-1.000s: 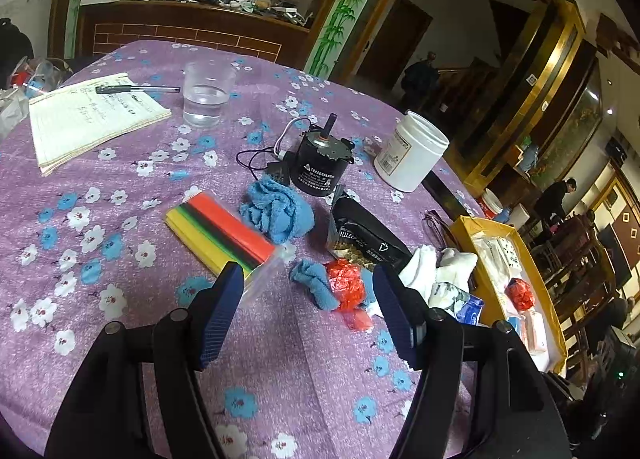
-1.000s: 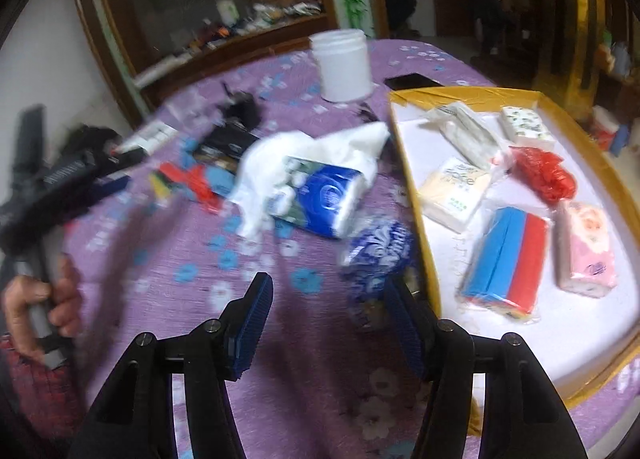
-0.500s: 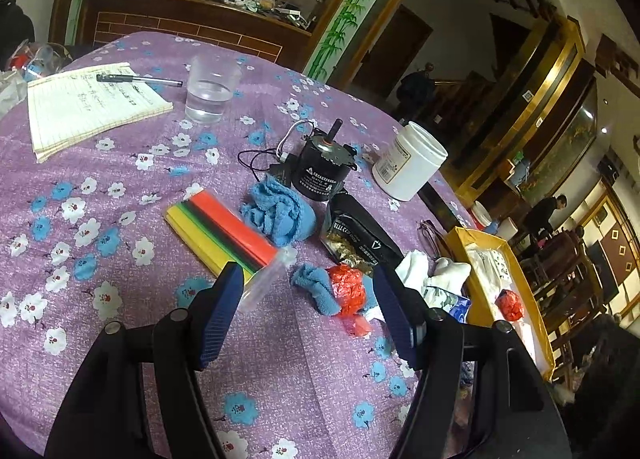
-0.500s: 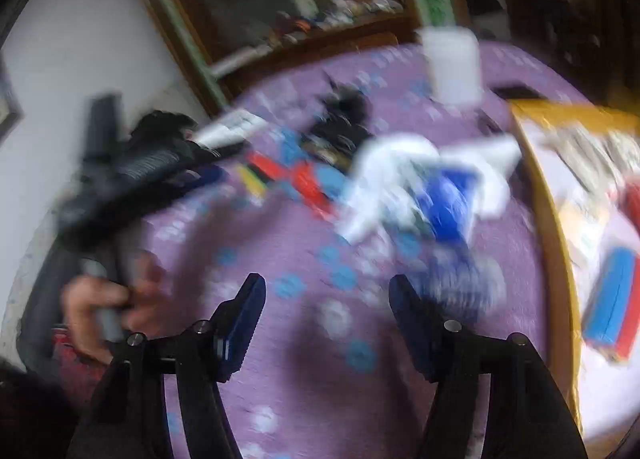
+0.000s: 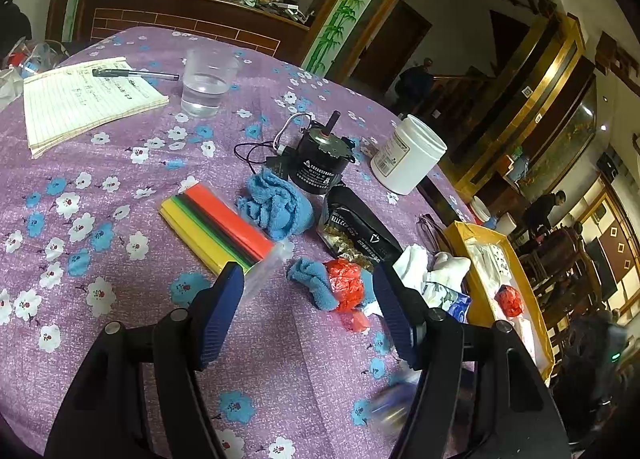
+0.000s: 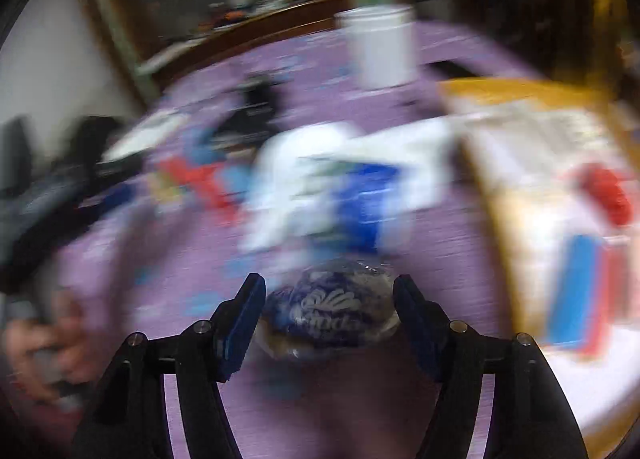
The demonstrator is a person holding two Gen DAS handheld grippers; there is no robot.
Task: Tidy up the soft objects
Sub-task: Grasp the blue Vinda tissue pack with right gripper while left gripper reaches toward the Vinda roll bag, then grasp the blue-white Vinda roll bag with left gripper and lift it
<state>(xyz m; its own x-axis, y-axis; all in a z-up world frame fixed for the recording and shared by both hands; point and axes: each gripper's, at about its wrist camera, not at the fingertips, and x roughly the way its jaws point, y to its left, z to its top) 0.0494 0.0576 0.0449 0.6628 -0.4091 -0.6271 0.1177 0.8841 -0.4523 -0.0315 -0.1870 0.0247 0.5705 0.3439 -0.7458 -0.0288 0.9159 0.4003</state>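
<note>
My right gripper (image 6: 329, 287) is shut on a blue and white patterned packet (image 6: 332, 311), which stays sharp while the rest of the right wrist view is blurred. Beyond it lie a white cloth around a blue tissue pack (image 6: 360, 195) and the yellow tray (image 6: 500, 195) with a red bag (image 6: 608, 195) and a blue and red pack (image 6: 576, 291). My left gripper (image 5: 306, 275) hangs open above the purple cloth with nothing between its fingers. Just past it lie a small blue cloth (image 5: 312, 283) and a red plastic bag (image 5: 346, 283). A crumpled blue towel (image 5: 276, 207) lies farther off.
A striped coloured pack (image 5: 216, 227), a black motor (image 5: 320, 167), a black packet (image 5: 360, 235), a white jar (image 5: 408, 155), a glass of water (image 5: 206, 83) and a notebook with pen (image 5: 88, 103) lie on the table. White cloths (image 5: 424, 263) lie beside the tray (image 5: 476, 263).
The right gripper swung left, then back, and the blue and white packet that lay beside it now sits between its jaws. The left gripper has stayed where it was.
</note>
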